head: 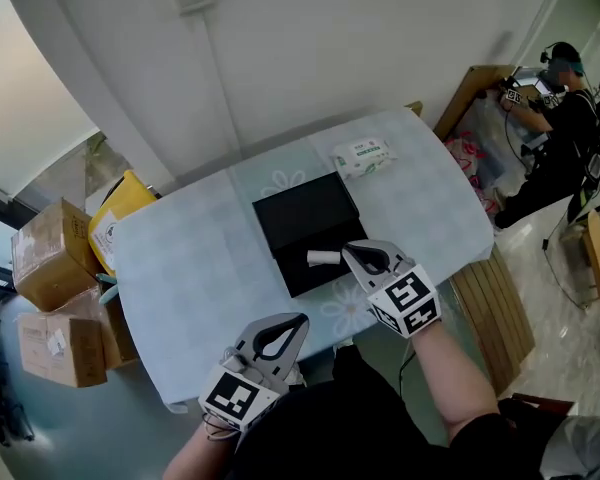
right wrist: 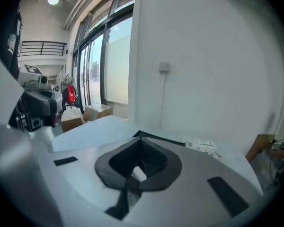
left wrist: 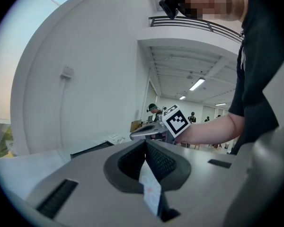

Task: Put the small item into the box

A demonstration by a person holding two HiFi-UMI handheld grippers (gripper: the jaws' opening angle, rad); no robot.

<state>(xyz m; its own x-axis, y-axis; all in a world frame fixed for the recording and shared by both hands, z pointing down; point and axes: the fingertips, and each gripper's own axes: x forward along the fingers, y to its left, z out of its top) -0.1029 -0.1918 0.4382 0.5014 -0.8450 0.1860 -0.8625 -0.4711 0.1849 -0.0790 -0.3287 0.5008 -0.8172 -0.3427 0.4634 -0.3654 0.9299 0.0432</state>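
Note:
A black box (head: pixel 308 230) lies open in the middle of the pale blue table (head: pixel 190 268). Over the box's near right corner my right gripper (head: pixel 348 256) is shut on a small white cylinder (head: pixel 323 257), which sticks out to the left of its tips. That cylinder's end (right wrist: pixel 138 174) also shows pinched in the seam of the right gripper (right wrist: pixel 141 139) in its own view. At the table's front edge my left gripper (head: pixel 300 320) is shut and raised off the cloth. A white slip (left wrist: pixel 149 189) shows in the seam of the left gripper (left wrist: pixel 146 142); I cannot tell whether it is gripped.
A white pack of wipes (head: pixel 365 156) lies behind the box. Cardboard boxes (head: pixel 50 263) and a yellow bag (head: pixel 120 208) stand on the floor to the left. A wooden bench (head: pixel 495 308) is at the right, and a person (head: pixel 565 118) works at the far right.

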